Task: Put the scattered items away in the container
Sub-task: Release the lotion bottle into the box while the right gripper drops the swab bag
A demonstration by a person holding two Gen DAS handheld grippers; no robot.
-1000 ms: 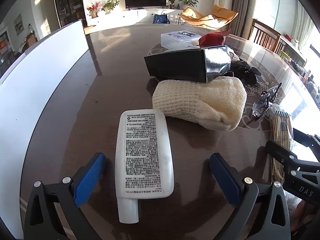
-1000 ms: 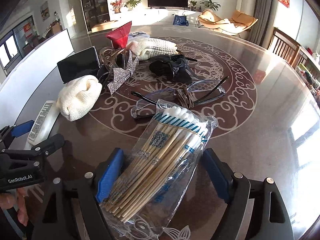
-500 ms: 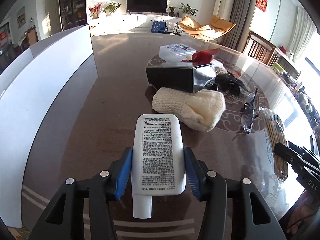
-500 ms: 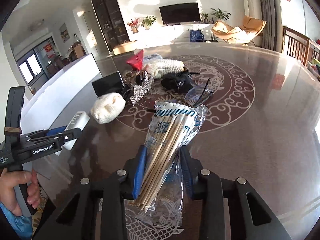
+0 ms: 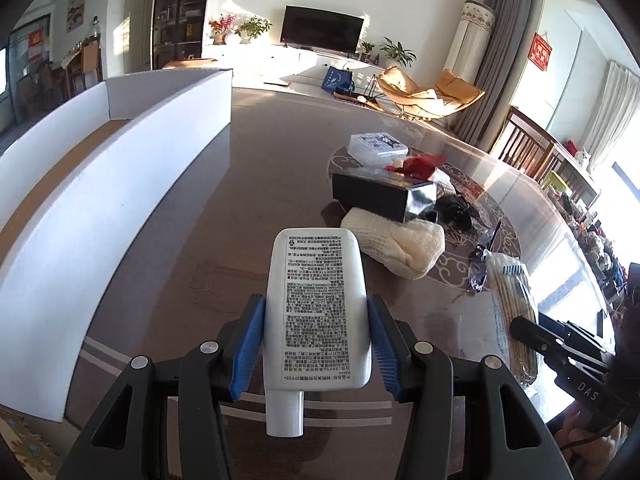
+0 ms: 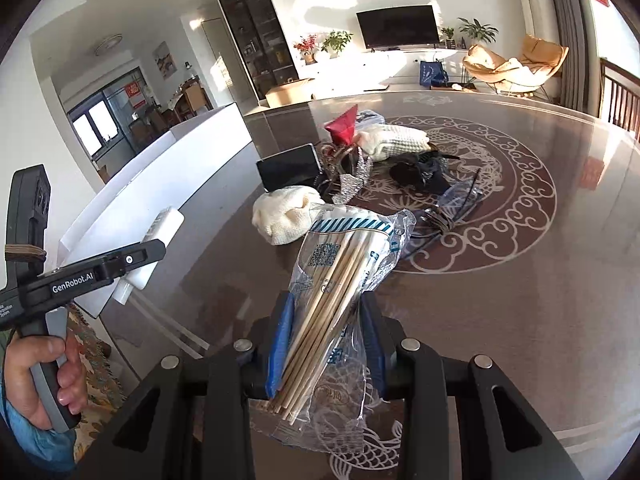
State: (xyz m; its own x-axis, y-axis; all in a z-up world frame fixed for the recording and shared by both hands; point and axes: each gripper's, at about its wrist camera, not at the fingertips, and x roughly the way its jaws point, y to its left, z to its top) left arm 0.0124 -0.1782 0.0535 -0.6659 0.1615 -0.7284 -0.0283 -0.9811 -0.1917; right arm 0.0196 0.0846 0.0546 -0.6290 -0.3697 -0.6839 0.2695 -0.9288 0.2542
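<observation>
The left gripper (image 5: 316,348) is held level and raised off the table, its blue-padded fingers (image 5: 249,346) pressed flat against both sides of a white tube (image 5: 316,316), whose cap end points back toward the camera. The right gripper (image 6: 326,344) is likewise lifted, its jaws drawn in tight on a plastic bag of cotton swabs (image 6: 340,276). The left handle is gripped from below by a bare hand (image 6: 44,376).

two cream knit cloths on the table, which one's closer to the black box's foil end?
The rounded knit bundle, lying right against the black box; the other knit cloth sits behind the red pouch.
</observation>
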